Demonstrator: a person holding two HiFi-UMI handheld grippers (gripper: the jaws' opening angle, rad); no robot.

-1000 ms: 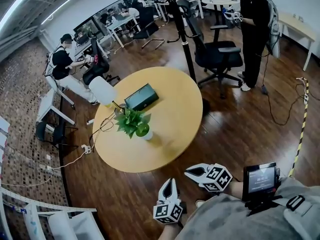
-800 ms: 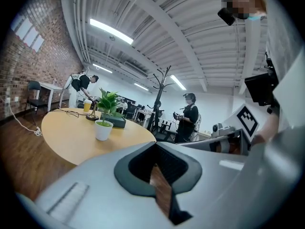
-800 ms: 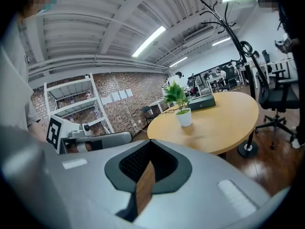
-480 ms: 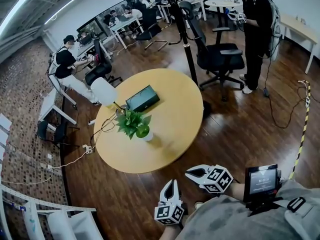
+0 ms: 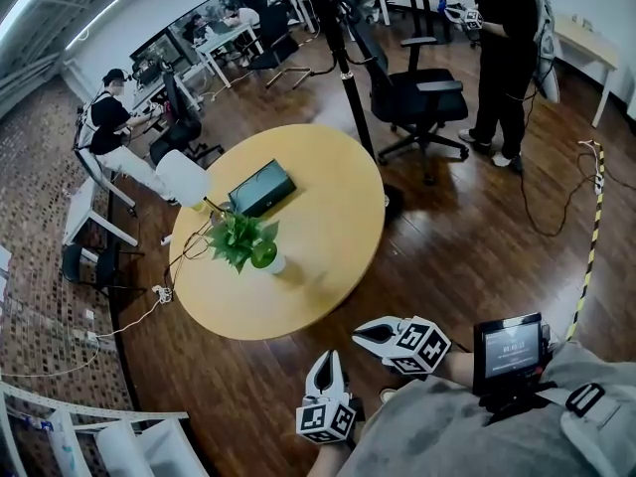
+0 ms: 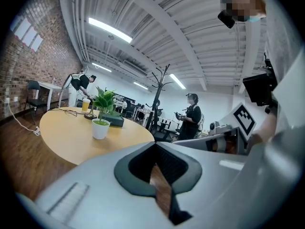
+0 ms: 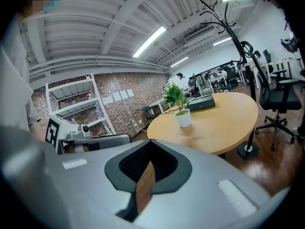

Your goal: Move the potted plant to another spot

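Observation:
The potted plant [image 5: 246, 240], green leaves in a small white pot, stands on the round wooden table [image 5: 323, 227], left of its middle. It also shows in the left gripper view as the plant [image 6: 101, 114] and in the right gripper view as the plant [image 7: 179, 106], far ahead of both sets of jaws. My left gripper [image 5: 325, 368] hangs low over the floor, short of the table's near edge, shut and empty. My right gripper [image 5: 370, 332] is beside it, jaws together, holding nothing. The left gripper [image 6: 155, 149] and right gripper [image 7: 151, 148] show only a thin sliver of floor between their jaws.
A black box [image 5: 260, 188] and a white-shaded lamp [image 5: 184, 179] stand behind the plant. A coat stand pole [image 5: 343, 58] and an office chair [image 5: 417, 92] are beyond the table. One person [image 5: 507, 58] stands at the back right, another [image 5: 104, 132] sits at the left. Cables trail across the floor.
The head view has swung a little, so the table now sits further left and higher in the picture. Both grippers stay low and shut. The plant has not moved on the table.

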